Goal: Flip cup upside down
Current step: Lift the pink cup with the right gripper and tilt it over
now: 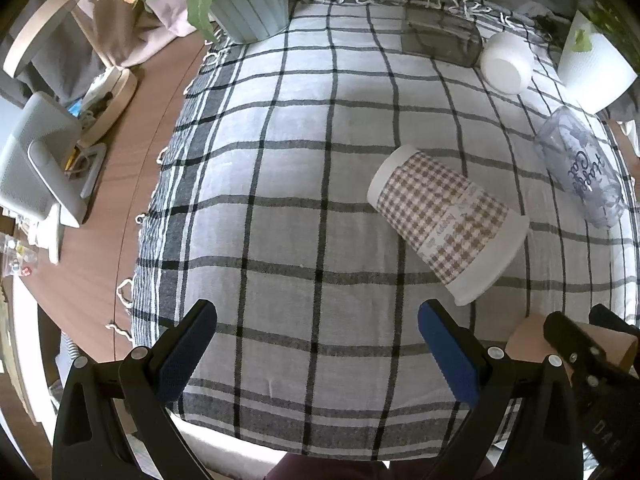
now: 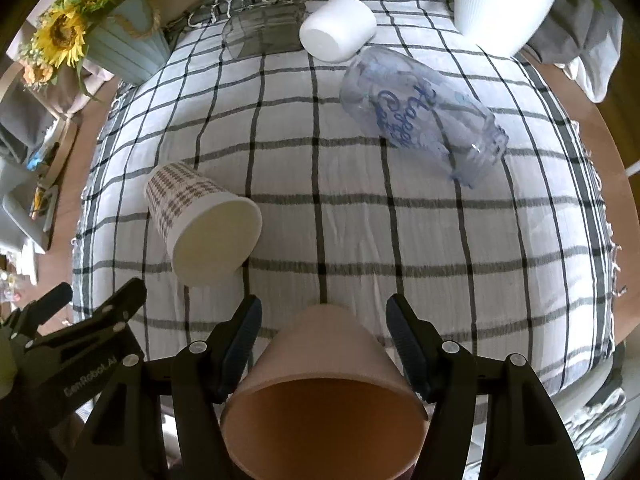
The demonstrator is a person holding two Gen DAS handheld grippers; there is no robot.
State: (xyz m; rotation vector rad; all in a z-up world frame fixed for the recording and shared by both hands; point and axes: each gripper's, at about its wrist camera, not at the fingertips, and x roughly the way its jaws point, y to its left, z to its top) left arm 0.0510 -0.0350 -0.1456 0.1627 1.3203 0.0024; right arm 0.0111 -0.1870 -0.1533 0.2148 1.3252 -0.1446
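Observation:
A pink paper cup (image 2: 324,380) lies on its side between the fingers of my right gripper (image 2: 324,344), its open mouth toward the camera. The jaws stand a little apart from its sides, so the gripper is open around it. The same cup (image 1: 532,340) shows at the lower right of the left wrist view, behind the right gripper's fingers (image 1: 576,344). My left gripper (image 1: 318,344) is open and empty above the checked cloth (image 1: 280,200). A brown-checked paper cup (image 1: 444,220) lies on its side, also in the right wrist view (image 2: 200,220).
A clear tumbler with blue writing (image 2: 420,112), a white cup (image 2: 338,32) and a dark glass (image 2: 260,32) lie on their sides further back. A blue flowerpot with sunflowers (image 2: 120,44) and a white pot (image 2: 500,0) stand at the far corners. A wooden table edge (image 1: 132,184) is at left.

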